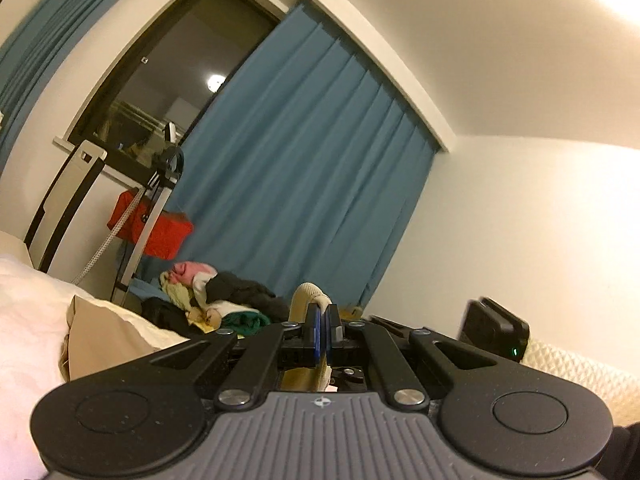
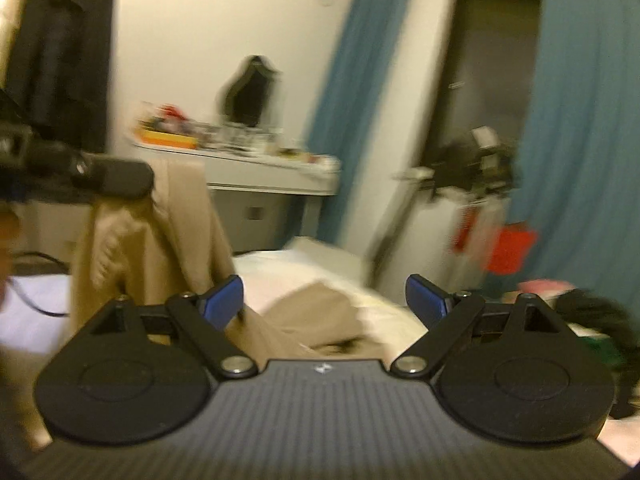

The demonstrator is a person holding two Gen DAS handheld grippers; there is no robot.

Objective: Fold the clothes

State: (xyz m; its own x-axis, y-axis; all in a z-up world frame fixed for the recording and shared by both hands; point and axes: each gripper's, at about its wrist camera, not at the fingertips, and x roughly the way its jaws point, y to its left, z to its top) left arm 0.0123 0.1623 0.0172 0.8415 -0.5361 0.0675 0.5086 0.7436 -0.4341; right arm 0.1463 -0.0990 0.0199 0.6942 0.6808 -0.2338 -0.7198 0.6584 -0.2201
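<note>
So, left gripper (image 1: 322,330) pinching a fold of the beige knit garment (image 2: 160,236) between pressed-together blue pads (image 1: 317,332). Seen from the right wrist: hangs lengthwise from that grip, long axis roughly vertical, lower end trailing down onto the white bed (image 2: 320,276) at centre. Right gripper (image 2: 324,300) spread wide, nothing between its pads, just beside the hanging cloth. Blurry on that side, so no telling which end is up. Around it: heap of mixed clothes (image 1: 216,300) at the far end of the bed, teal curtains (image 1: 304,168), dark window (image 1: 168,80), red bag (image 1: 160,228), cluttered white desk (image 2: 256,168).
</note>
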